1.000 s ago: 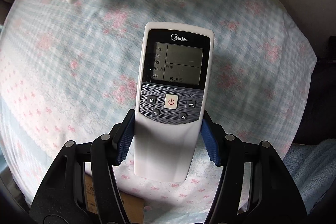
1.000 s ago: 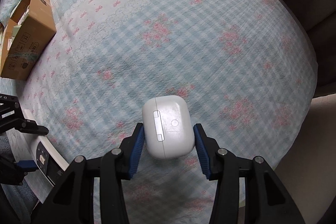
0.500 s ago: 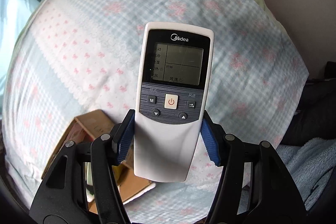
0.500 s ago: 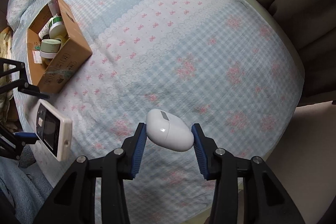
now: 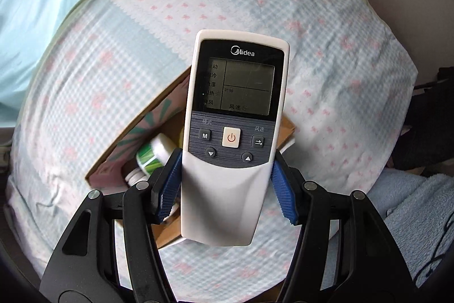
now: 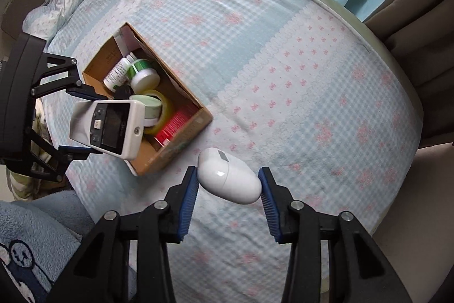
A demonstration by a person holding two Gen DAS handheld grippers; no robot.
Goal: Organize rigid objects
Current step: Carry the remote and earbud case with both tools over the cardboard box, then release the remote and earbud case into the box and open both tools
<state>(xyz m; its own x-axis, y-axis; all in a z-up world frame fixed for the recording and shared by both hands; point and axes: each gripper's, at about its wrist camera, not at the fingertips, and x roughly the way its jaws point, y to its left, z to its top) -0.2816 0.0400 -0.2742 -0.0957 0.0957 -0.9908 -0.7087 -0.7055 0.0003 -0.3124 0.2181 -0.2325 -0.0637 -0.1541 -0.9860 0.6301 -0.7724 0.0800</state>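
Left gripper: the left gripper [image 5: 227, 183] has its blue pads pressed on both long sides of a white Midea air-conditioner remote [image 5: 235, 115], taking it by the plain lower half so the screen and buttons stay clear and face the camera.
Remote relative to tool: it stands out past the fingertips along the gripper's line, gripped low, with most of its length beyond the pads; the side-on right wrist view shows the remote [image 6: 106, 125] hanging over the near end of the box.
Right gripper: the right gripper [image 6: 227, 189] is narrowed right down onto a white earbud case [image 6: 228, 178], which lies crosswise between the pads, slightly tilted, the hinge strip up.
Case relative to tool: held at the very fingertips, touching both pads, above the bedsheet and just beside the box's near corner, not over it.
Cardboard box: the cardboard box [image 6: 181, 132] sits open on the checked floral bedsheet [image 6: 283, 47], already holding a white bottle [image 6: 116, 73], a green-labelled jar [image 6: 143, 73], a roll of tape [image 6: 163, 107] and a red packet [image 6: 173, 124].
Why held so: both grippers point down over the bed, which likely suits dropping each item into the box from above.
Judged step: carrying both items to the box; the remote looks nearer to release than the case.
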